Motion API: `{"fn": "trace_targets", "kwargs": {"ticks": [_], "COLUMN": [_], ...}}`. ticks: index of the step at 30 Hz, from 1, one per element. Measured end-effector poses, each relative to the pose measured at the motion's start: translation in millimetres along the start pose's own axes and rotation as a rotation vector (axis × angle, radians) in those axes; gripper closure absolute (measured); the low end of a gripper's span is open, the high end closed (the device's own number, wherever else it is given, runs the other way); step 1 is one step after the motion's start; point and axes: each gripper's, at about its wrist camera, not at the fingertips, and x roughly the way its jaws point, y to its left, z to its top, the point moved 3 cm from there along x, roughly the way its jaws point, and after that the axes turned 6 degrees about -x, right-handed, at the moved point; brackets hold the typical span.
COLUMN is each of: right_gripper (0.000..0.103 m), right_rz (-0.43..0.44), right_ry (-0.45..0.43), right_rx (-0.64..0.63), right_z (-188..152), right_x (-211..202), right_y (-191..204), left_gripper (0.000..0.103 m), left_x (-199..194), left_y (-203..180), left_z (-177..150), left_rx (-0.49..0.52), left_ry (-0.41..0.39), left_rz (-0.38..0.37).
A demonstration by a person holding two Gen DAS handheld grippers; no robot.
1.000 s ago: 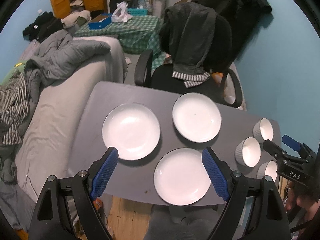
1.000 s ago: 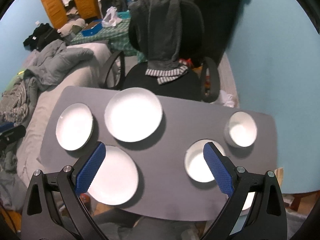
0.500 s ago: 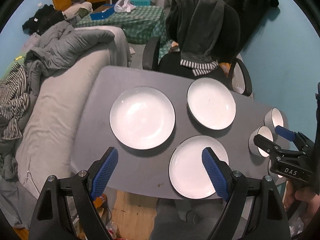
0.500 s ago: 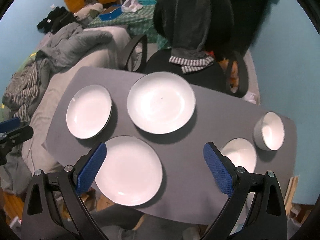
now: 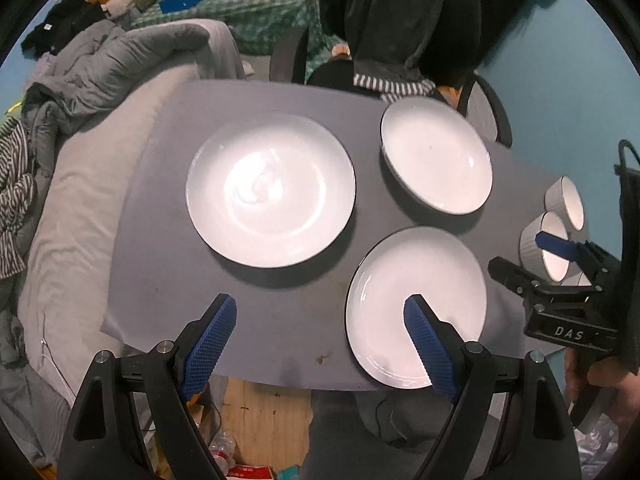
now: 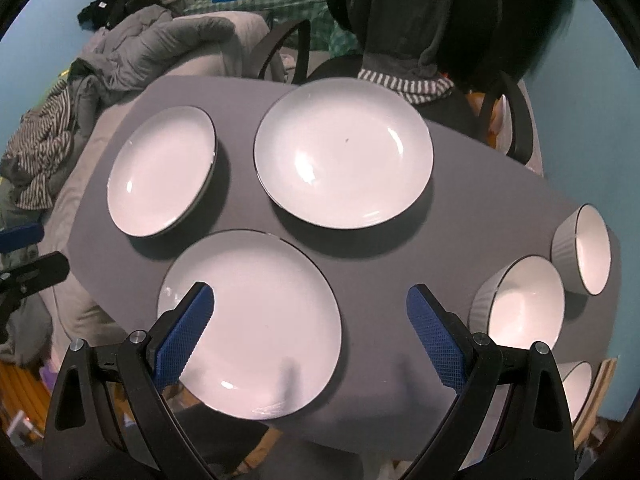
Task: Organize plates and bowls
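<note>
Three white plates lie apart on a grey table (image 6: 476, 208): a left plate (image 5: 270, 190), a far plate (image 5: 436, 160) and a near plate (image 5: 416, 304). In the right wrist view the same trio shows as left plate (image 6: 162, 176), far plate (image 6: 344, 152) and near plate (image 6: 250, 324). Three white ribbed bowls stand at the right end: far bowl (image 6: 588, 250), middle bowl (image 6: 520, 304), near bowl (image 6: 574, 388). My left gripper (image 5: 316, 340) hovers open over the front edge. My right gripper (image 6: 310, 332) hangs open above the near plate's right side.
An office chair (image 6: 416, 32) draped with dark clothes stands behind the table. A grey bed (image 5: 80, 160) piled with clothes lies to the left. Wooden floor (image 5: 260, 412) with litter shows below the front edge. The other gripper and a hand (image 5: 600, 376) appear at the right.
Both grippers have dropped lower and closer to the table, so plates and bowls loom larger. The right gripper has shifted left, from over the bowls toward the near plate. Nothing on the table moved.
</note>
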Motion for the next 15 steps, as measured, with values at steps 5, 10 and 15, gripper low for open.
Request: {"fn": "trace_targets", "kwargs": {"ticks": [5,10,15], "right_gripper": [0.006,0.006,0.006], "right_rz": [-0.002,0.006,0.008], "right_ry": [0.009,0.034,0.07], "right_rx": [0.012,0.023,0.022], "right_z": [-9.0,-19.6,-31.4], "right_x": [14.0,29.8,47.0], "right_y": [-6.4,-12.9,-15.2], "left_gripper": [0.016,0.016,0.016], "left_x": [24.2,49.3,74.0], "left_y": [-2.6,-5.0,-1.2], "left_z": [-5.6,-12.0,-20.8], "left_rx": [0.025,0.061,0.055], "left_ry": [0.028,0.054,0.103], "left_rz": [-0.002,0.013,0.011]}}
